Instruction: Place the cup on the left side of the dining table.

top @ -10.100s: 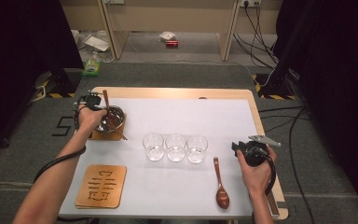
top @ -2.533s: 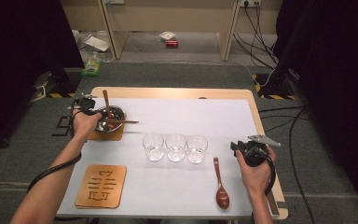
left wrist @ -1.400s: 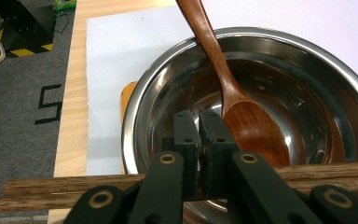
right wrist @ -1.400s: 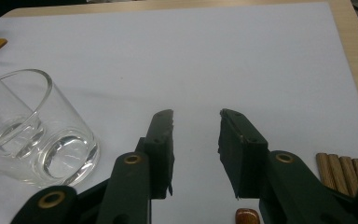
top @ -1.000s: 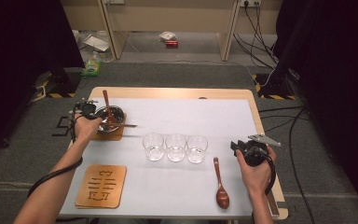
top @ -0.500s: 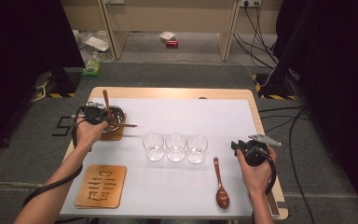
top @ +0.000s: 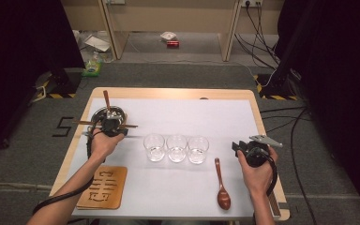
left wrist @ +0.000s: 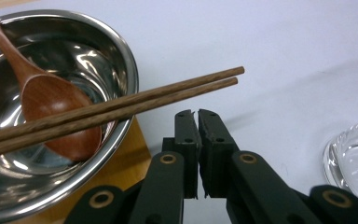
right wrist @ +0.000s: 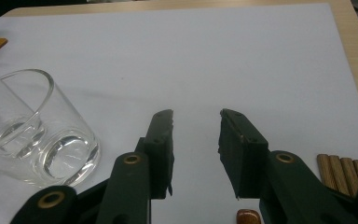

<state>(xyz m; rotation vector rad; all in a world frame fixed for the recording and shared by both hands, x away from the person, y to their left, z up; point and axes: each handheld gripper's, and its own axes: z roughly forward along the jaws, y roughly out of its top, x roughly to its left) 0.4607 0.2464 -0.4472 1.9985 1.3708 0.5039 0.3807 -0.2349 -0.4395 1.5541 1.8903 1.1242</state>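
A steel bowl (top: 107,114) stands on a wooden coaster at the table's left, with a wooden spoon (left wrist: 56,100) resting in it. A pair of brown chopsticks (left wrist: 168,93) lies across the bowl's rim, tips pointing right. My left gripper (left wrist: 197,114) is shut on nothing, its jaws just short of the chopstick tips; from above the left gripper (top: 117,129) sits at the bowl's near right side. My right gripper (right wrist: 196,116) is open and empty above the white mat; in the high view the right gripper (top: 243,149) is right of three glasses (top: 176,147).
A second wooden spoon (top: 222,185) lies on the mat between the glasses and my right hand. A carved wooden coaster (top: 102,187) sits at the near left corner. Several wooden sticks (right wrist: 345,170) lie by the right gripper. The nearest glass (right wrist: 42,130) stands left of its jaws.
The chopsticks now lie across the bowl. My left gripper has shifted right along the bowl's near side to the chopstick tips. The right gripper has not moved.
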